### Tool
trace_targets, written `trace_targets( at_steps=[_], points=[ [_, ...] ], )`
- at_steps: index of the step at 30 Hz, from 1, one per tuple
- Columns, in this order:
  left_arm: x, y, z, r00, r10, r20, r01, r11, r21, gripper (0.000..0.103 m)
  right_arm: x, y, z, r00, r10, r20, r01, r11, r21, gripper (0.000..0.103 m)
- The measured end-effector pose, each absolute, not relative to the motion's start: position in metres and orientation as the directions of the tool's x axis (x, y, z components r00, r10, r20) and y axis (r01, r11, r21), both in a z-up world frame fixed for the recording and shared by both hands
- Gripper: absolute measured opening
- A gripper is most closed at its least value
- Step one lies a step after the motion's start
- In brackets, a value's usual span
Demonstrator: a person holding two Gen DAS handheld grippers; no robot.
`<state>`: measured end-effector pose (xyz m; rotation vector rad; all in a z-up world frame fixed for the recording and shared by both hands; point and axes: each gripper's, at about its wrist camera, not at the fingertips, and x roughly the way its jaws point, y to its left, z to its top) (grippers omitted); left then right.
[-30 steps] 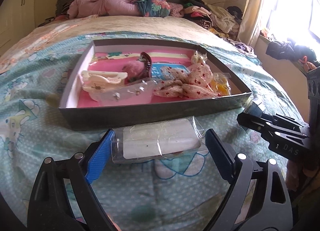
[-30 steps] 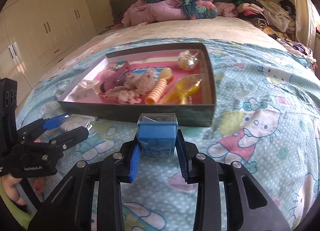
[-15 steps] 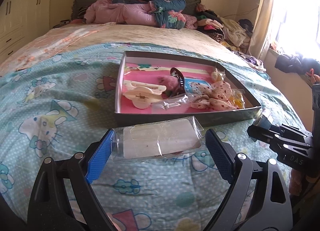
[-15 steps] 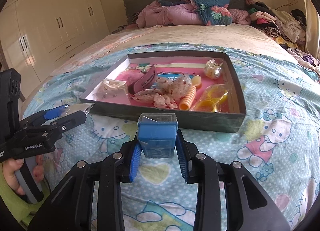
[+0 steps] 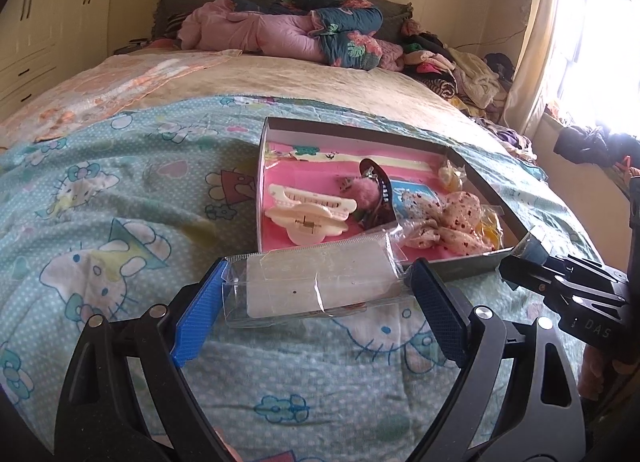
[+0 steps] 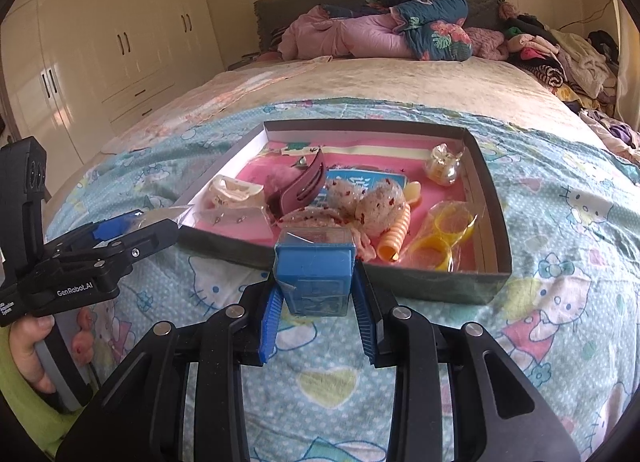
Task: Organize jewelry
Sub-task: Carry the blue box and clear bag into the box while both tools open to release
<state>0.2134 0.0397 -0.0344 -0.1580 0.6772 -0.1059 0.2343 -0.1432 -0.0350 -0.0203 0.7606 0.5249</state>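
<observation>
Spreading under everything is the bed [image 5: 120, 190], its cartoon-cat sheet rumpled below both sets of fingers. Beyond the fingertips on it sits the tray [image 6: 486, 190], shallow and dark-walled with a pink floor, already crowded: a cream claw clip [image 5: 308, 212] ahead of the left fingers, a spotted scrunchie [image 6: 372, 202] dead ahead of the right ones, yellow rings [image 6: 444, 234] ahead and to their right.

The left gripper [image 5: 318, 294] has its fingers spread wide yet bearing on the two ends of a clear packet [image 5: 316, 288], which hangs just short of the tray's near wall. The right gripper [image 6: 316, 294] pinches a small blue box [image 6: 314, 274] between nearly closed fingers, also short of the near wall and above the sheet.

Both pieces look ready to go into the tray. To do it well, I'd carry each one clear over the wall before lowering, since the wall stands up in the path. The packet is floppy, so it wants to stay level and be set on bare pink floor near the clip. The box suits the open patch ahead of the right fingers, set down flat, with the fingers opened only once it rests.
</observation>
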Motion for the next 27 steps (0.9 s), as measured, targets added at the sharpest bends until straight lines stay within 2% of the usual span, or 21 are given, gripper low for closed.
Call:
trace_targets(
  at_steps=[27],
  points=[
    [0.28, 0.022, -0.028, 0.784, -0.158, -0.6, 0.071, 0.984, -0.166, 0.082, 0.309, -0.156, -0.03, 0.658, 0.357, -0.663, -0.375, 0.919, 0.122, 0.031]
  ],
)
